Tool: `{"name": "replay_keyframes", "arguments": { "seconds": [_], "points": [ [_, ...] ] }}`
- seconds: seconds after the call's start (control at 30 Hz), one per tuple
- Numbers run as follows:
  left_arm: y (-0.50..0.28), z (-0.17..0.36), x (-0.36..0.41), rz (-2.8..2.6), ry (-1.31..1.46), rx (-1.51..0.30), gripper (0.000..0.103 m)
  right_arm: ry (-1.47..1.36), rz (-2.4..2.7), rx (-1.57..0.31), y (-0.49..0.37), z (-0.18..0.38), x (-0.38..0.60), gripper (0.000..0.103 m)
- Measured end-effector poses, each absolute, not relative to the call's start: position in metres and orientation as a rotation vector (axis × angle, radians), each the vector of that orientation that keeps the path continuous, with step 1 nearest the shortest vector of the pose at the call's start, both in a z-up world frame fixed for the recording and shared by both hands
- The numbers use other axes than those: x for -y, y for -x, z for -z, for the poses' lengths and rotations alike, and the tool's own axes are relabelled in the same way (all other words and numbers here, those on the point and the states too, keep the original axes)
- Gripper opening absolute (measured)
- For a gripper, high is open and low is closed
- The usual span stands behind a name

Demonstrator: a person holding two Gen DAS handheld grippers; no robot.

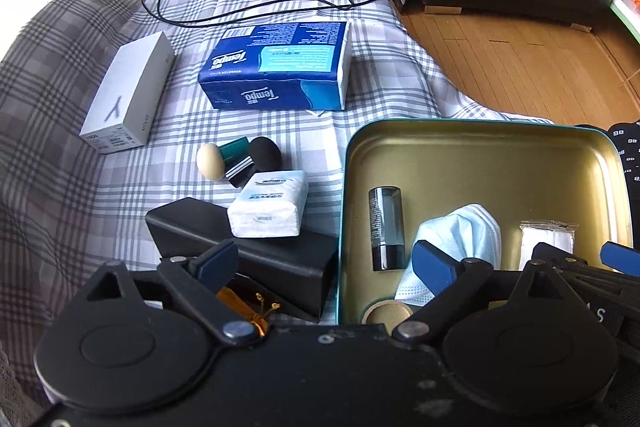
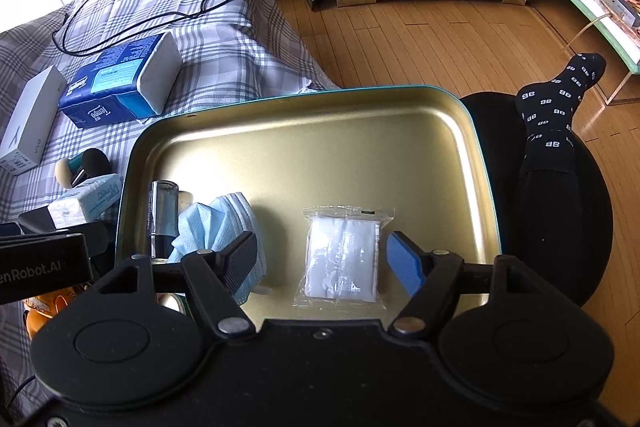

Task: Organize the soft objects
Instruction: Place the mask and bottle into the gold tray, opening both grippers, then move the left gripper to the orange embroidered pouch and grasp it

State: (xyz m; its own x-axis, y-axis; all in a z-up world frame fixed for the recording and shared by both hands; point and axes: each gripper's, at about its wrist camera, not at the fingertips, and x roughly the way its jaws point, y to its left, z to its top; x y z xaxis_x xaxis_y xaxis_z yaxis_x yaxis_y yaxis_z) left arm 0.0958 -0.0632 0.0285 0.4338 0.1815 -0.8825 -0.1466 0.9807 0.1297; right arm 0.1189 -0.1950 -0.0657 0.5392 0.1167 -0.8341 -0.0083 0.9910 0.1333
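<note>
Right wrist view: tin (image 2: 476, 147) on the bed (image 2: 224, 39) already holds the mask (image 2: 216, 223), a sealed white pack (image 2: 344, 259) and a dark bottle (image 2: 162, 215). So partly done, I'd say. Left outside the tin, on the bed to its left: small tissue pack (image 1: 268, 205), two sponge puffs (image 1: 236, 161), big Tempo pack (image 1: 280, 67). White box (image 1: 128, 91) and black box (image 1: 256, 259) probably aren't soft targets.

Right gripper (image 2: 322, 261) is open, low over the tin, jaws either side of the white pack, not touching it. Left gripper (image 1: 326, 263) is open too, empty, over the tin's left rim, right finger in front of the mask.
</note>
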Motion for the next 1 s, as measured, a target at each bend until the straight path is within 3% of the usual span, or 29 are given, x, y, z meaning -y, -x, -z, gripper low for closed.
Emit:
{"name": "replay_keyframes", "arguments": {
  "seconds": [0.17, 0.6, 1.0],
  "points": [
    [-0.085, -0.038, 0.047, -0.263, -0.028, -1.079, 0.102, -0.105, -0.099, -0.970, -0.117, 0.060, 0.194, 0.069],
    [-0.073, -0.056, 0.016, -0.382, -0.039, -1.051, 0.102, -0.069, -0.155, -0.952, -0.117, 0.058, 0.189, 0.069],
    [-0.042, -0.043, -0.035, -0.552, 0.013, -1.122, 0.103, -0.052, -0.267, -0.952, -0.109, 0.050, 0.181, 0.068]
  ]
}}
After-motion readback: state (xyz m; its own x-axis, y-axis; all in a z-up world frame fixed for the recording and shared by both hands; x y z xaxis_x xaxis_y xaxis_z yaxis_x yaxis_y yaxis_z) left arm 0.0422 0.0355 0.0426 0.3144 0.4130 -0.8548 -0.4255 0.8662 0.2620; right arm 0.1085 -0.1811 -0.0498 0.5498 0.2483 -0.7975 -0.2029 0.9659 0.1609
